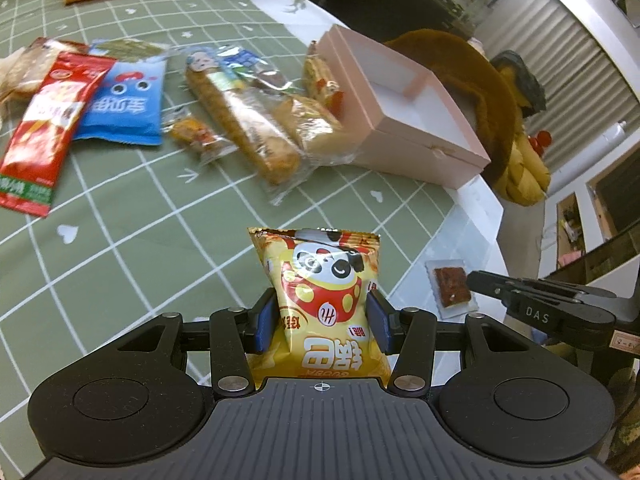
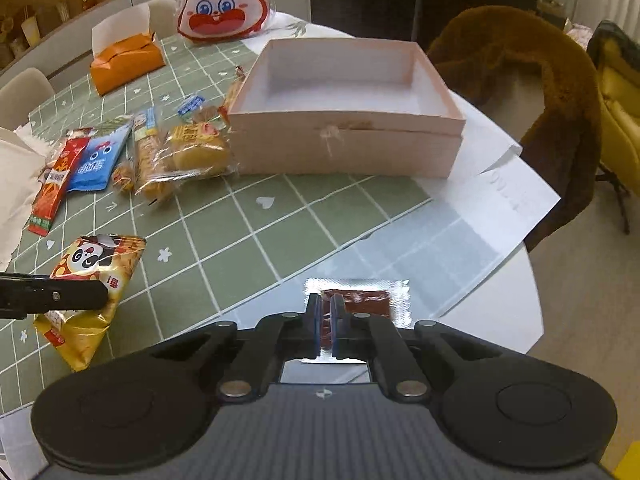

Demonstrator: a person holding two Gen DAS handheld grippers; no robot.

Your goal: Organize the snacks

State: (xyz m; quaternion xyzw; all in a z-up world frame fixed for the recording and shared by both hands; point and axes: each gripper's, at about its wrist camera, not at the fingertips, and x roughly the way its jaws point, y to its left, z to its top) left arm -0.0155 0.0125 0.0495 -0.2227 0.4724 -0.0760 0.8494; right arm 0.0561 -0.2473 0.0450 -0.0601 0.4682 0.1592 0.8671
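Observation:
My left gripper (image 1: 322, 320) is shut on a yellow panda snack bag (image 1: 320, 292) and holds it above the green checked tablecloth; the bag also shows in the right wrist view (image 2: 96, 276). My right gripper (image 2: 326, 320) is shut on a clear packet with a brown snack square (image 2: 360, 300), also visible in the left wrist view (image 1: 450, 286). An open pink box (image 2: 344, 148) stands empty ahead; it shows in the left wrist view (image 1: 404, 120) too. A pile of wrapped snacks (image 1: 248, 120) lies left of the box.
A red sachet (image 1: 44, 128) and a blue packet (image 1: 124, 104) lie at the left. An orange tissue pack (image 2: 128, 62) and a rabbit-faced bag (image 2: 222, 4) sit at the back. A brown furry chair (image 2: 540, 92) stands beyond the table's right edge.

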